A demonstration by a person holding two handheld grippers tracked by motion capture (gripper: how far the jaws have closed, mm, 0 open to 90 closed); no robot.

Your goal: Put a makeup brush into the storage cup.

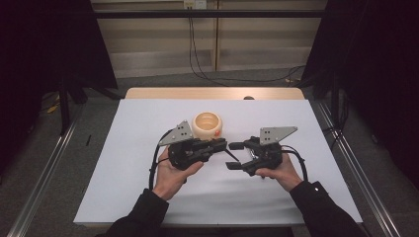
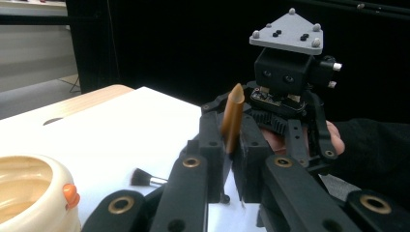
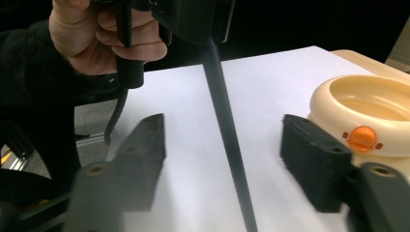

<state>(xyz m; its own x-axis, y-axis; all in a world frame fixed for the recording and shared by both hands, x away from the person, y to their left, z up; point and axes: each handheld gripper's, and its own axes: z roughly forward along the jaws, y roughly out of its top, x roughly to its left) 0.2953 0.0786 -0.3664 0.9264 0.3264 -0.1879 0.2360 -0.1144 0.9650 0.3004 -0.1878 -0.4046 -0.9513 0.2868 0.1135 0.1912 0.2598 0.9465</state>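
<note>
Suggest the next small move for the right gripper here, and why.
Probably back the right gripper straight off the brush. Its jaws stand open on either side of the shaft without touching, while the left gripper is shut on the handle, so the left alone carries it. Clearing away would free it to swing toward the cream bowl.

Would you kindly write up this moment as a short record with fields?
Surface: white sheet on a table
Left gripper: shut on a brush, its brown handle end up between the fingers
Brush: dark stem runs down between the right gripper's fingers; bristle tip lies near the sheet
Right gripper: open, fingers apart on either side of the stem, not touching it
Pot: cream, round, open top, orange button, just behind the grippers
</note>
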